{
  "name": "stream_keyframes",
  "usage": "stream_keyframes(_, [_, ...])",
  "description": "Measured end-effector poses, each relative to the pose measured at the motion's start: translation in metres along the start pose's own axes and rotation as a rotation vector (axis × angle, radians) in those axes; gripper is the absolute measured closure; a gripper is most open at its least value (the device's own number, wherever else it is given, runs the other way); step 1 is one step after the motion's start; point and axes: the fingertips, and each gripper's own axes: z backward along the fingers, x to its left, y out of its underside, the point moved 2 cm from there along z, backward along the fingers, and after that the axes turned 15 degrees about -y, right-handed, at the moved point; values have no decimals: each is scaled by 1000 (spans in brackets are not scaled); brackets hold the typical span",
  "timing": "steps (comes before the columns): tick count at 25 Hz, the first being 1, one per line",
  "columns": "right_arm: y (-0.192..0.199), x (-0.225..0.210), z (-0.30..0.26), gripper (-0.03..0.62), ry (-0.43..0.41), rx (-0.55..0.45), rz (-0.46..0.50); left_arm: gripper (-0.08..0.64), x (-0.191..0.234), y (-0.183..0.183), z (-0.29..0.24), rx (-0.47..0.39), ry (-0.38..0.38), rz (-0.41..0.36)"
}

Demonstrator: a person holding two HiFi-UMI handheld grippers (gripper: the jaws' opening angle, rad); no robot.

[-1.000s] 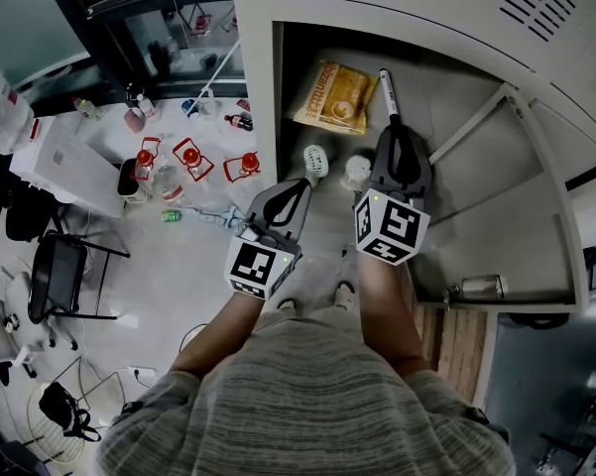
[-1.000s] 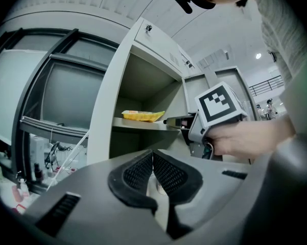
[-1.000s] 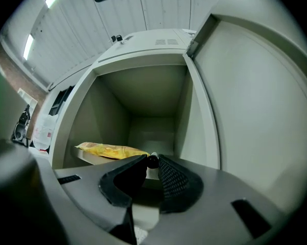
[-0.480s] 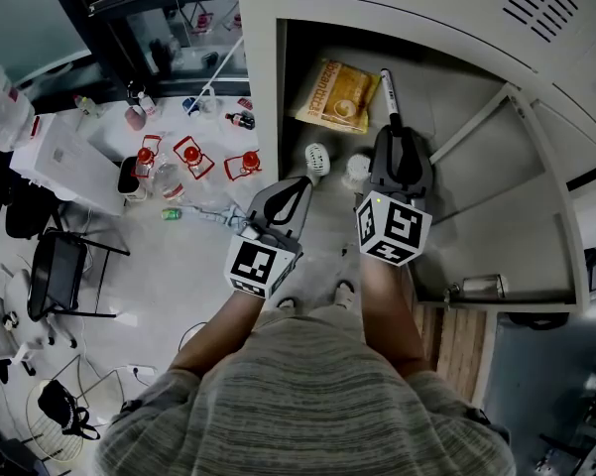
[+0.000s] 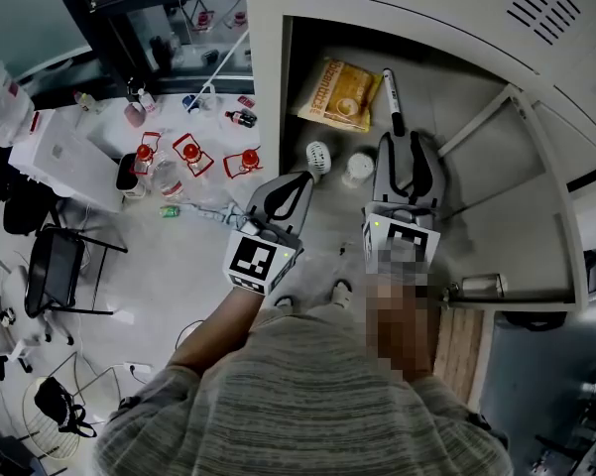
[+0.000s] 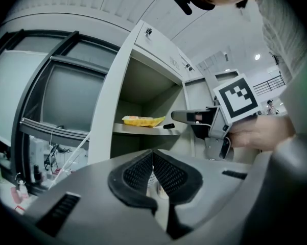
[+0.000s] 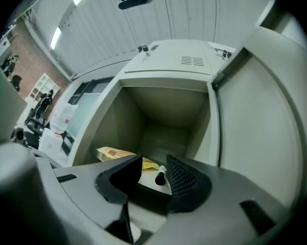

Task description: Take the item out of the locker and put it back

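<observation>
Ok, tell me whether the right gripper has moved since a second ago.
Yes. In the head view the right gripper has drawn back, down the picture, from the marker, which stayed put; its jaws have just been opening and grip nothing.

Yellow packet (image 7: 112, 152) partly behind jaws

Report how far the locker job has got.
The locker stands open; marker and yellow packet lie inside. Nothing is held: right gripper faces the marker, jaws just opening and empty; left gripper shut, outside. What remains is unclear: pickup pending or return finished.
</observation>
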Motion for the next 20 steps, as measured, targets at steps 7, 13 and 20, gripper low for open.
stream_keyframes(7, [5, 47, -15, 390, -190, 93, 113, 551, -2, 1, 0, 6, 3, 2])
stream_keyframes(13, [9, 56, -36, 390, -207, 140, 150, 551, -1, 3, 1, 12, 2, -3])
stream_keyframes(20, [17, 56, -53, 390, -207, 236, 264, 551, 1, 3, 2, 15, -1, -5])
